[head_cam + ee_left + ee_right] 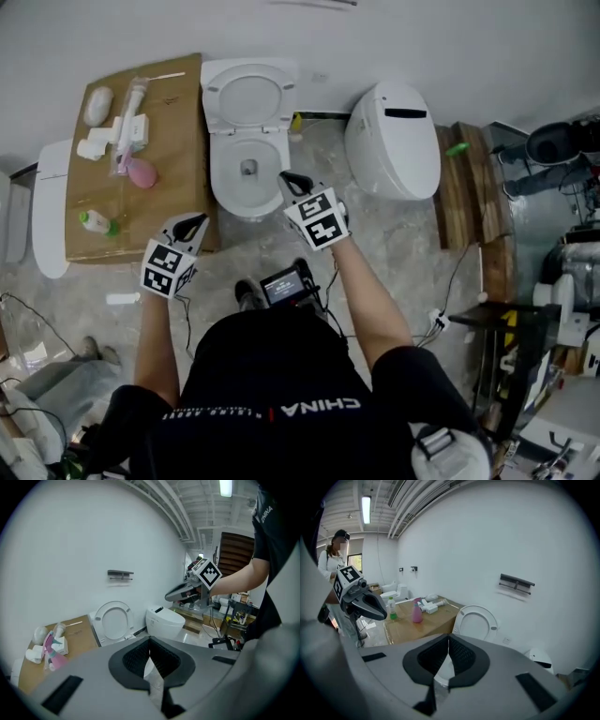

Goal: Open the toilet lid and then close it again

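A white toilet (246, 173) stands by the far wall with its lid (248, 98) raised upright, the seat ring up against it. In the left gripper view the raised lid (112, 620) shows left of centre; in the right gripper view the lid (477, 623) lies ahead. My left gripper (194, 225) hangs shut and empty, left of the bowl and apart from it. My right gripper (287, 179) is shut and empty too, its tips over the bowl's right front edge. The left gripper's (150, 642) and the right gripper's (449, 640) jaws meet with nothing between them.
A second, closed white toilet (394, 141) sits to the right. A cardboard box (178, 122) on the left carries a pink spray bottle (142, 173), a green-capped bottle (96, 222) and white items. Cables and equipment lie on the floor at the right. A person (332, 557) stands far off.
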